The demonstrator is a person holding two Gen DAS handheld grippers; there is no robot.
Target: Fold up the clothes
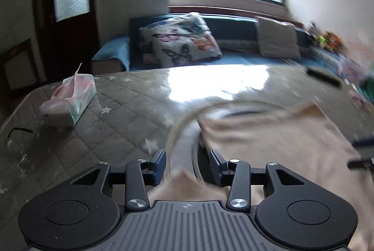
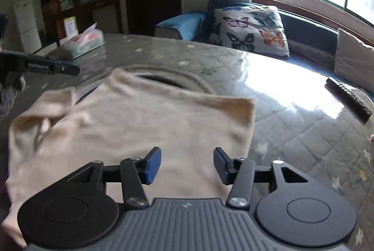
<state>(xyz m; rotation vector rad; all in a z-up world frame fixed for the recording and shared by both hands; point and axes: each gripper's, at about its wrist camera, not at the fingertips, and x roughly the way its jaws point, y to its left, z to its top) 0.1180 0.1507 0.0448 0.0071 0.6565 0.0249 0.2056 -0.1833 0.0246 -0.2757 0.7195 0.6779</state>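
Between our left gripper [image 1: 188, 163] fingers, parted and empty, lies a beige garment [image 2: 131, 124] edge; our right gripper [image 2: 187, 165], also parted, hovers over its near half on the worktop [image 2: 303, 134]. We should pinch matching corners evenly.

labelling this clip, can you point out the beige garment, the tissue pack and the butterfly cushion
beige garment [image 2: 140, 124], right wrist view, on the flat middle of the cloth
tissue pack [image 1: 70, 99], left wrist view, on its top face
butterfly cushion [image 2: 251, 28], right wrist view, on the middle of its printed front
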